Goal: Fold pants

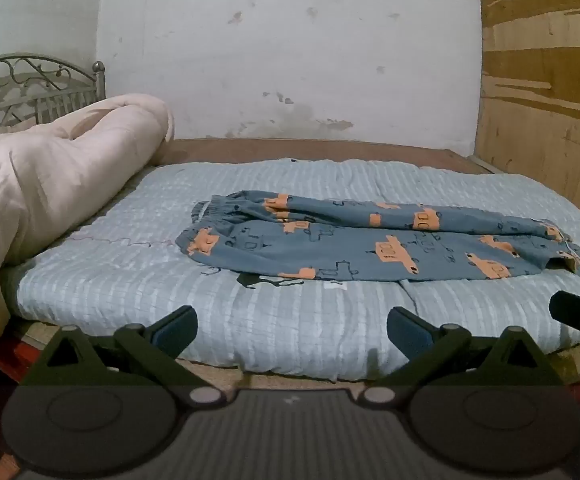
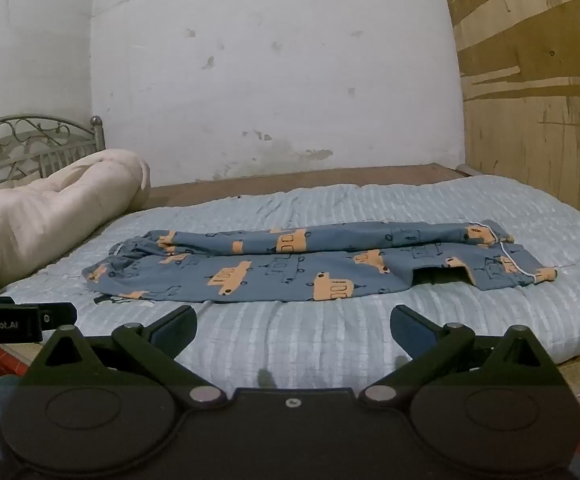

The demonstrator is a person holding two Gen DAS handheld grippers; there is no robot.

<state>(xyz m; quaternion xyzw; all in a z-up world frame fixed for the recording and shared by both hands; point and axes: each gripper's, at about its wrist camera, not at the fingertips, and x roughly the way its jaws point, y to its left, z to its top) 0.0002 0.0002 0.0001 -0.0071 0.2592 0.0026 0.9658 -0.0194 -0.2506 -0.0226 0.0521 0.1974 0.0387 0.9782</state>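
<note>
Both grippers, left [image 1: 292, 330] and right [image 2: 292, 328], hang wide open, empty. Pants [image 2: 310, 266] mid-frame lie rumpled; a one-layer pinch could skew the fold

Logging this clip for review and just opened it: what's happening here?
A person holds two grippers at the near edge of a bed, and neither touches anything. The left gripper and the right gripper both have their jaws wide open and empty. The blue pants with orange vehicle prints lie lengthwise on the pale blue striped quilt, waistband to the left, legs to the right, one leg laid along the other. A rolled cream comforter sits at the left.
</note>
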